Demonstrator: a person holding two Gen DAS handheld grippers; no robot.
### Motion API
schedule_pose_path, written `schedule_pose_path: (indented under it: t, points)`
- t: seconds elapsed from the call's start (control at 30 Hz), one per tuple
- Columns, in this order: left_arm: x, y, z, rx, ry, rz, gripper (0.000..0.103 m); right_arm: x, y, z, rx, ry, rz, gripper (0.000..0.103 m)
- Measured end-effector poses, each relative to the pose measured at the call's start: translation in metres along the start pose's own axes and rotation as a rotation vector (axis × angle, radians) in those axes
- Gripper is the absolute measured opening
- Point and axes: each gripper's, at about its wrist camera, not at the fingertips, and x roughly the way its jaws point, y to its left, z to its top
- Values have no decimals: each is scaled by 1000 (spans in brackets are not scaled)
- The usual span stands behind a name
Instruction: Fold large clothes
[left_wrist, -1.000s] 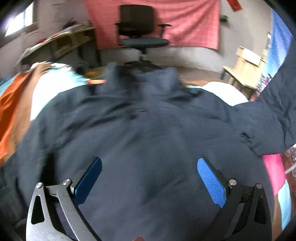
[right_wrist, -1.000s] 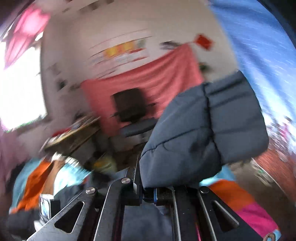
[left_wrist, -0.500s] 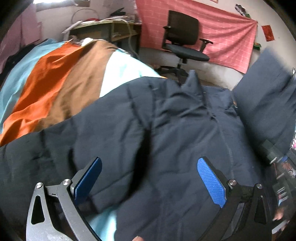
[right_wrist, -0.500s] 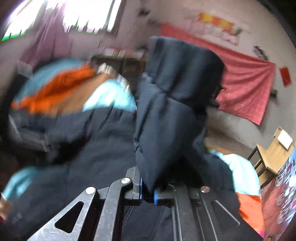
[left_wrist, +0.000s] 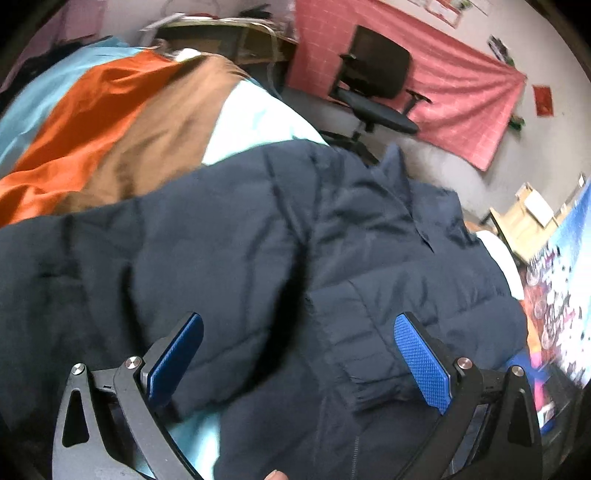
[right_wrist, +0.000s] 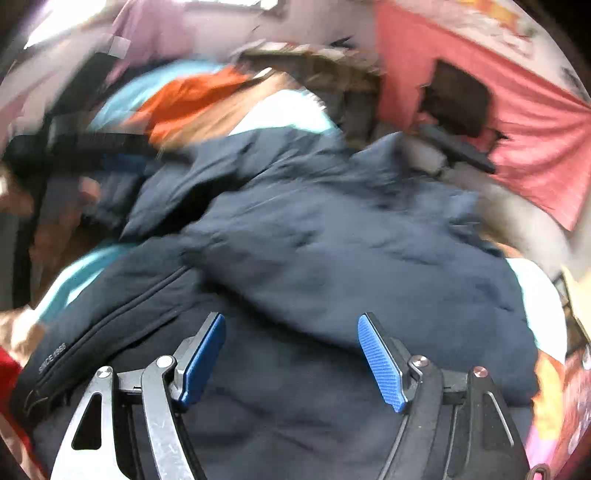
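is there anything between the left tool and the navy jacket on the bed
Nothing visible. The left tool hangs open right over the navy jacket, with only the jacket's folded-over sleeve and body between its blue pads.

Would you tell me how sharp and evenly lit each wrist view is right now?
Left wrist: navy jacket fairly sharp, a dark shadow fold at its middle, fisheye-bent edges. Right wrist: heavy motion smear across the jacket and room, window blown out at top; only the gripper's pads look crisp.
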Motion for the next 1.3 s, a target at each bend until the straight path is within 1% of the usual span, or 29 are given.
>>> schedule_pose_path:
  t: [0.03, 0.07, 0.1, 0.13, 0.17, 0.23, 0.27, 0.3, 0.33, 0.37, 0.4, 0.43, 0.47, 0.53, 0.6, 0.77, 0.83, 0.93, 1.0, 1.03, 1.07, 1.1, 1.13, 1.17, 1.2, 1.23, 1.27, 1.3]
  points:
    - [7, -8, -2, 22, 12, 4, 101, -5, -7, -4, 23, -25, -24, 72]
    - [15, -15, -4, 44, 24, 13, 101, -13, -29, -5, 62, -51, -67, 72]
    - [22, -24, -7, 68, 33, 28, 101, -18, -46, -7, 97, -61, -106, 72]
    - [29, -31, -10, 86, 40, 54, 101, -21, -71, -9, 153, -69, -154, 72]
    - [35, -34, -13, 101, 48, 76, 101, -22, -99, -12, 220, -69, -194, 72]
    - [47, -43, -19, 131, 74, 129, 101, -14, -146, -20, 348, -33, -234, 72]
    - [54, -44, -21, 139, 101, 160, 101, -4, -175, -26, 432, -6, -236, 63]
    - [62, -44, -23, 135, 138, 177, 101, 4, -193, -32, 479, 21, -237, 48]
    - [68, -42, -27, 118, 162, 178, 101, 13, -206, -36, 512, 54, -245, 42]
    - [72, -37, -28, 78, 183, 165, 101, 24, -220, -41, 548, 87, -237, 34]
    - [75, -32, -29, 37, 193, 149, 101, 31, -226, -46, 564, 98, -222, 30]
    - [78, -28, -29, 19, 196, 142, 102, 37, -229, -47, 567, 104, -220, 26]
    - [80, -26, -30, 23, 198, 148, 102, 43, -230, -47, 547, 115, -226, 25]
    - [83, -30, -32, 74, 198, 178, 102, 60, -221, -46, 464, 161, -236, 25]
    - [85, -33, -35, 109, 192, 202, 102, 71, -213, -48, 414, 180, -256, 25]
    - [88, -26, -39, 104, 189, 203, 102, 82, -199, -54, 374, 160, -307, 25]
    - [83, -23, -41, 91, 179, 190, 102, 81, -191, -57, 349, 165, -336, 25]
    - [65, -16, -41, 51, 180, 169, 102, 79, -186, -52, 306, 160, -389, 24]
    - [42, -7, -42, 37, 155, 149, 102, 69, -177, -45, 299, 144, -431, 24]
    - [29, -4, -43, 39, 134, 143, 102, 62, -173, -42, 311, 118, -415, 24]
    - [12, -1, -44, 48, 102, 155, 102, 56, -167, -38, 321, 88, -394, 26]
    - [-2, 4, -46, 57, 71, 175, 102, 47, -153, -28, 326, 48, -372, 40]
    - [-20, 10, -49, 65, 37, 200, 102, 44, -144, -21, 326, 27, -354, 52]
    - [-38, 19, -54, 63, 4, 223, 102, 39, -130, -13, 325, -7, -310, 67]
    - [-53, 26, -59, 55, -23, 238, 102, 37, -113, -3, 313, -41, -250, 69]
    - [-73, 40, -67, 34, -55, 262, 102, 36, -101, 4, 301, -54, -218, 69]
    - [-81, 45, -71, 13, -68, 282, 102, 37, -84, 12, 279, -67, -178, 69]
    - [-98, 61, -80, -26, -87, 305, 102, 39, -62, 23, 245, -82, -129, 69]
